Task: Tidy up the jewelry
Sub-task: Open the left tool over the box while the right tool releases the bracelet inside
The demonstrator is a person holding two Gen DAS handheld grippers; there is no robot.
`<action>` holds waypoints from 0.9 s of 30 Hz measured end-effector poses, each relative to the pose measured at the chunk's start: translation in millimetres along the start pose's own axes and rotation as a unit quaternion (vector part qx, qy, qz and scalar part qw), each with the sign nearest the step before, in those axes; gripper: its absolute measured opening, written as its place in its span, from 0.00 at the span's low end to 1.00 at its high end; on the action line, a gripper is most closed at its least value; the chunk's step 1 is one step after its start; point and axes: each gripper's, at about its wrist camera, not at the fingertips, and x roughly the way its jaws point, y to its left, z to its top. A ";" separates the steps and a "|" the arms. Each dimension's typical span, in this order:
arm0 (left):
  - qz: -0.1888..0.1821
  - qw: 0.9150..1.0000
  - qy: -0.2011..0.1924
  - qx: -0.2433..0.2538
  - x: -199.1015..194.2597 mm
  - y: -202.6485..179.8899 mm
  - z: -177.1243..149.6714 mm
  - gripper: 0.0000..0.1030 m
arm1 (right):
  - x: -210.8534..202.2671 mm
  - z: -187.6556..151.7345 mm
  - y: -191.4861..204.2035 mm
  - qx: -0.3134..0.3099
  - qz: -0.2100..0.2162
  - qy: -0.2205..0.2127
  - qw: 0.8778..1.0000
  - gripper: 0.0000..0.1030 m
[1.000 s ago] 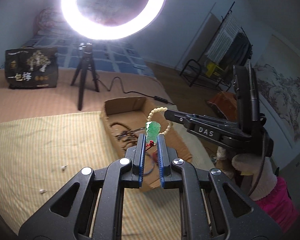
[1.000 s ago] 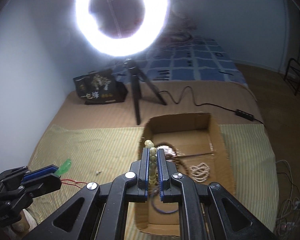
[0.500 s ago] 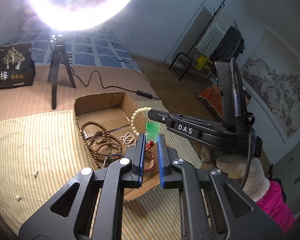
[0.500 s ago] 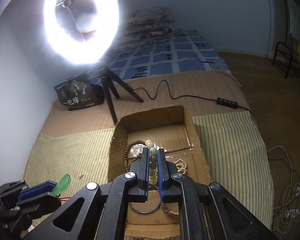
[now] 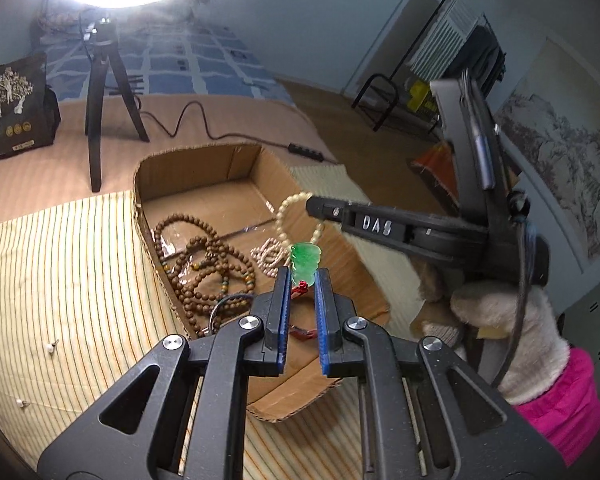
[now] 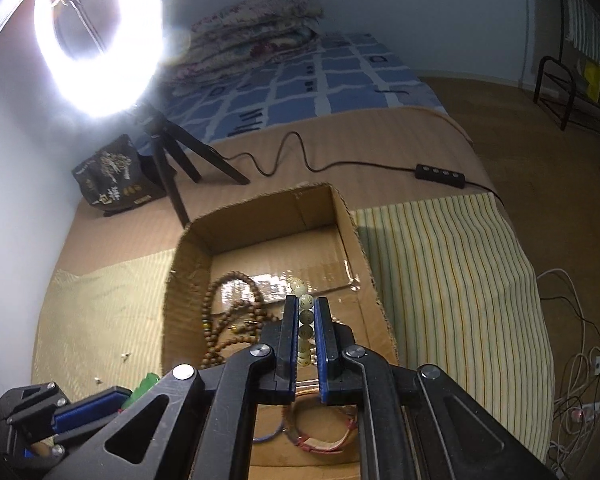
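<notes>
Our left gripper [image 5: 302,276] has its jaws pressed on a little green stone [image 5: 305,262]. The stone sticks up past the tips, and its red string [image 5: 300,289] hangs down between the jaws. Our right gripper [image 6: 307,308] has its jaws squeezed on a pale bead bracelet [image 6: 305,322]. In the left view the bracelet [image 5: 296,216] hangs as a loop from the tips of the right gripper [image 5: 314,206], just above the green stone.

Both things are up in the air over the box [image 5: 340,256]. We think they are very light. The stone looks hard and smooth, so it could slip out or chip if it falls. It seems best to hold it by its flat sides, as we do now, or by the string. The bracelet is floppy. Its beads are round and may roll in the jaws, so we should pinch across a few beads at once and not pull hard on the thread.

Down in the box lie long brown beads [image 5: 204,264], a small pinkish bead pile [image 5: 269,252] and some bangles [image 6: 320,428]. The box sits on a striped cloth [image 5: 60,280] on the bed [image 6: 340,152]. Two tiny earrings [image 5: 52,347] lie on the cloth, apart from the box. We still need to pick those up.
</notes>
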 end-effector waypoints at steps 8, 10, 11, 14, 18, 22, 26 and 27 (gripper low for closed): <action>0.027 0.999 0.026 0.011 19.9 2.4 -11.7 0.10 | 18.1 -3.0 -5.8 -0.001 -0.015 0.022 1.000 0.05; 0.035 0.999 0.031 0.015 23.6 3.5 -14.4 0.10 | 21.6 -4.4 -5.1 -0.005 -0.020 0.027 0.999 0.05; 0.039 0.999 0.034 0.017 25.6 3.7 -15.5 0.10 | 22.8 -5.0 -5.0 -0.006 -0.022 0.028 0.999 0.05; 0.052 0.998 0.042 0.024 32.0 4.8 -20.1 0.10 | 25.5 -6.5 -5.0 -0.007 -0.026 0.032 0.999 0.05; 0.064 0.996 0.046 0.032 35.4 5.3 -24.1 0.10 | 27.4 -8.3 -4.9 -0.009 -0.029 0.035 0.999 0.05; 0.070 0.996 0.047 0.035 37.2 7.1 -24.9 0.10 | 28.4 -8.8 -3.1 -0.012 -0.032 0.037 0.999 0.06; 0.071 0.996 0.049 0.034 38.5 8.6 -24.3 0.10 | 27.6 -9.2 -3.1 -0.012 -0.033 0.037 0.999 0.09; 0.071 0.996 0.050 0.035 38.9 8.6 -24.2 0.10 | 27.4 -9.4 -2.9 -0.012 -0.035 0.036 0.999 0.12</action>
